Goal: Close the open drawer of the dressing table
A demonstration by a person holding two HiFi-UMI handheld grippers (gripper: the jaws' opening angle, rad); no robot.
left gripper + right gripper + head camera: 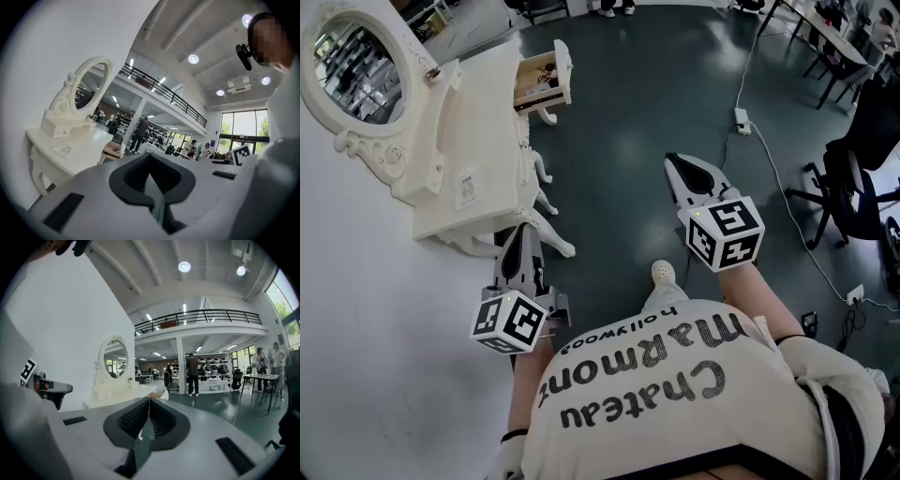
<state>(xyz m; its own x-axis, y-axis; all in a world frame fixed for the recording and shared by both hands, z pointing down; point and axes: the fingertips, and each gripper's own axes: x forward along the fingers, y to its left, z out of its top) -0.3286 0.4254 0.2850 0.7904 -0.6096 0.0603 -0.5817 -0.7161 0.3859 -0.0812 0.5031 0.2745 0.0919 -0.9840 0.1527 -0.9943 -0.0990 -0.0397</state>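
Drawer (542, 82): open, sticking out of white dressing table (483, 141) | left gripper (517, 230): fingers closed together, empty, near table's legs | right gripper (673, 161): fingers closed together, empty

Your left gripper (149, 154) has its jaws together, with nothing between them. At the left, the table (70, 143) stands against the white wall (42, 56), and the oval mirror (88, 84) is upright on its back part. The drawer (112, 150) sticks out open at the far end of the table, well apart from the jaw tips. Some people (139, 135) stand far behind.
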